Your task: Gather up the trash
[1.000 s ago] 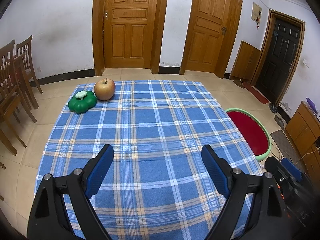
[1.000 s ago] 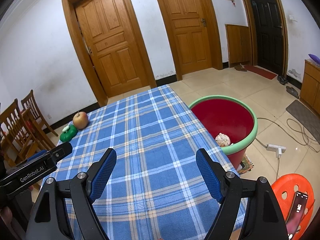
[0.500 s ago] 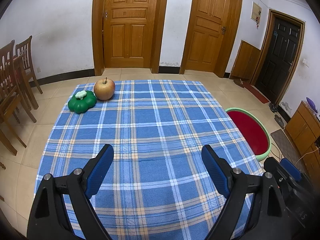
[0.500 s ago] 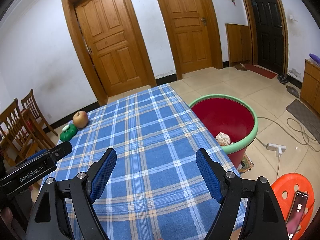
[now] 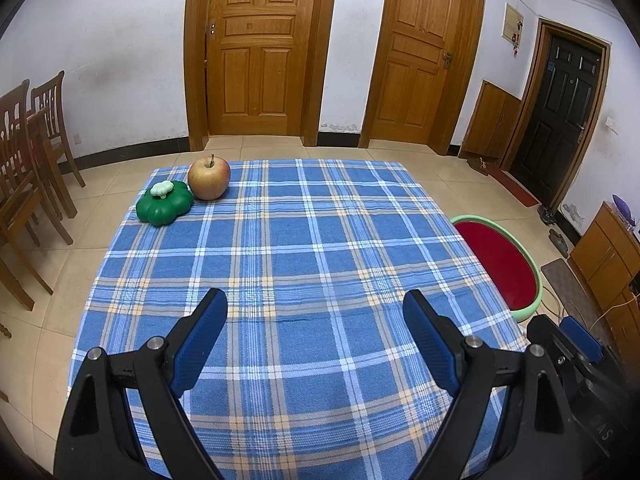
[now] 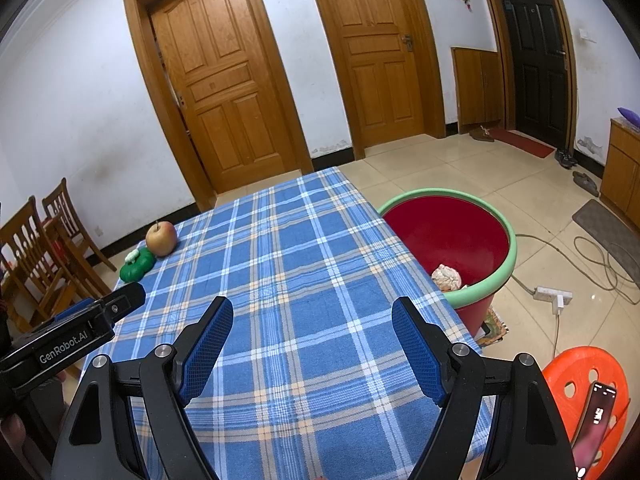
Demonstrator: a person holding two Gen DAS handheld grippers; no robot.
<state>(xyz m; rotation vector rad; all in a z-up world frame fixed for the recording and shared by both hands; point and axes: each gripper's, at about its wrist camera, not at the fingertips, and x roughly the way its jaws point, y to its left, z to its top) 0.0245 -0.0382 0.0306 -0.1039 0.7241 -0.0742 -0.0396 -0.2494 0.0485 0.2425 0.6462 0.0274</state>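
One apple and one green lidded dish touch at the tablecloth's far corner. One red bin holds what looks like crumpled paper. Left gripper and right gripper hover, jaws spread, empty.

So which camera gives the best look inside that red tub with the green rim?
The right wrist view: the red tub with the green rim shows crumpled pale trash inside. The left wrist view catches only its rim and red inside.

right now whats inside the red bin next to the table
A crumpled whitish wad lies in the red bin against its near wall. The tablecloth edge and the near rim hide the rest of the bottom.
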